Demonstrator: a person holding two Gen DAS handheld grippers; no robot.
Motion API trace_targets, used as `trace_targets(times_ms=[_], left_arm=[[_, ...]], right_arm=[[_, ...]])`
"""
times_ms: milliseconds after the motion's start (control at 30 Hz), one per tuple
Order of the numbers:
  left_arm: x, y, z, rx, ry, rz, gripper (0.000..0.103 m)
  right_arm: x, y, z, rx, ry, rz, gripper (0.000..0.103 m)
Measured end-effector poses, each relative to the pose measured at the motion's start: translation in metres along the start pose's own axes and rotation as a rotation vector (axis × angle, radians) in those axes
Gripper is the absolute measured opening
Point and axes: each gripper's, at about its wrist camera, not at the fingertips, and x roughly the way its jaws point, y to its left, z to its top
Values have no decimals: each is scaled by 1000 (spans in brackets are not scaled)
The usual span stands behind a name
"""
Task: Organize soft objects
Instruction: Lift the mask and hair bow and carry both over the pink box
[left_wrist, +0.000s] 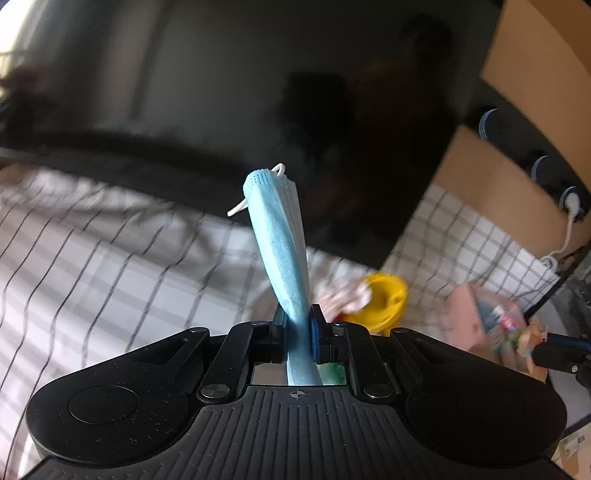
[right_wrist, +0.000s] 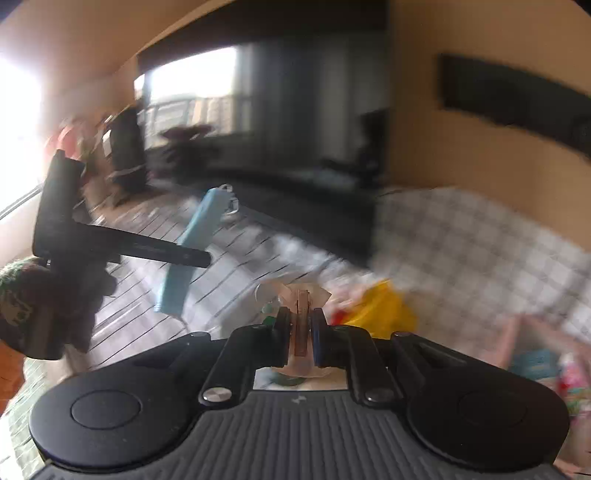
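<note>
My left gripper (left_wrist: 298, 318) is shut on a folded light-blue face mask (left_wrist: 279, 236) with white ear loops and holds it upright above the checked cloth. The mask (right_wrist: 197, 236) and the left gripper (right_wrist: 201, 258) also show at the left of the right wrist view. My right gripper (right_wrist: 300, 320) is shut on a thin pink, paper-like soft item (right_wrist: 301, 295) held between its pads. The right gripper's fingers (left_wrist: 557, 349) enter the left wrist view at the far right, holding the same pink item.
A white cloth with dark check lines (left_wrist: 92, 258) covers the surface. A yellow cup-like object (left_wrist: 384, 299) lies beside a pinkish soft thing. A pink box (left_wrist: 480, 317) with colourful contents sits at the right. A black screen (left_wrist: 258, 110) stands behind, with a cardboard-coloured wall.
</note>
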Motion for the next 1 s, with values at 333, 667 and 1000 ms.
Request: trace_targets(times_ms=[333,667,1000], left_arm=[[37,-115,17,122,42,-123,14],[90,-248,-6,175,92,-276,14],[143,-336,-34,216,-72,-317,14]], right_arm=[[-73,-113,-26,142,-127,-163,11],[-106,-221,-74,289,-217,-346,11],[-94,-280,-116,388,-287,-449,11]])
